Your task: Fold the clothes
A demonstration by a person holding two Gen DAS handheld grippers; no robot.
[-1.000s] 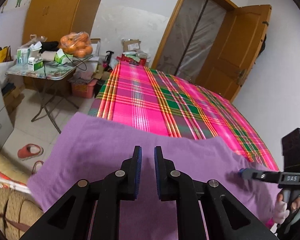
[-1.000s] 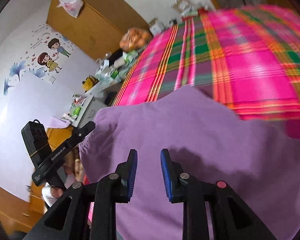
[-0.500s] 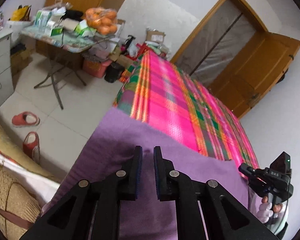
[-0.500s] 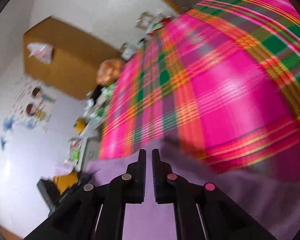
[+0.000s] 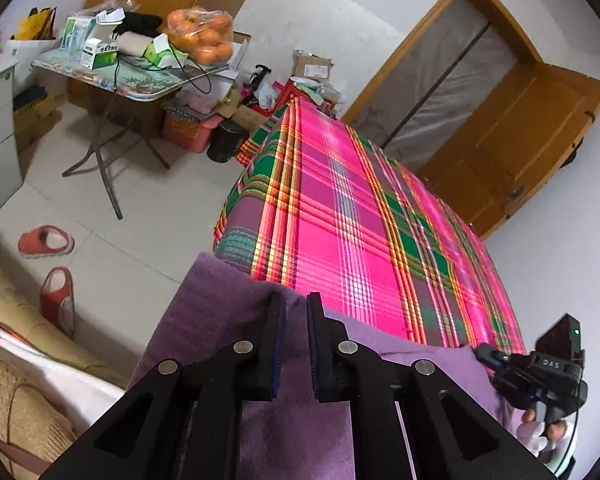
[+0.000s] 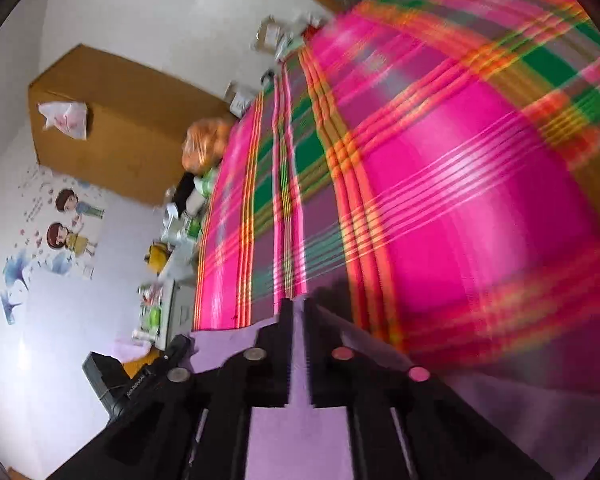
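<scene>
A purple garment hangs lifted at the near end of the bed with the pink plaid sheet. My left gripper is shut on the garment's upper edge near its left corner. In the right wrist view my right gripper is shut on the same purple garment at its right corner, above the plaid sheet. That right gripper also shows at the lower right of the left wrist view, held by a hand. The left gripper's body appears at the lower left of the right wrist view.
Left of the bed lies tiled floor with two red slippers. A cluttered folding table holds boxes and a bag of oranges. Boxes and a black bin crowd the bed's far corner. A wooden door stands open at right.
Both grippers closed on the garment's top edge and lifted it. The cloth now hangs in front of the bed's near end, and more of the plaid sheet shows.
</scene>
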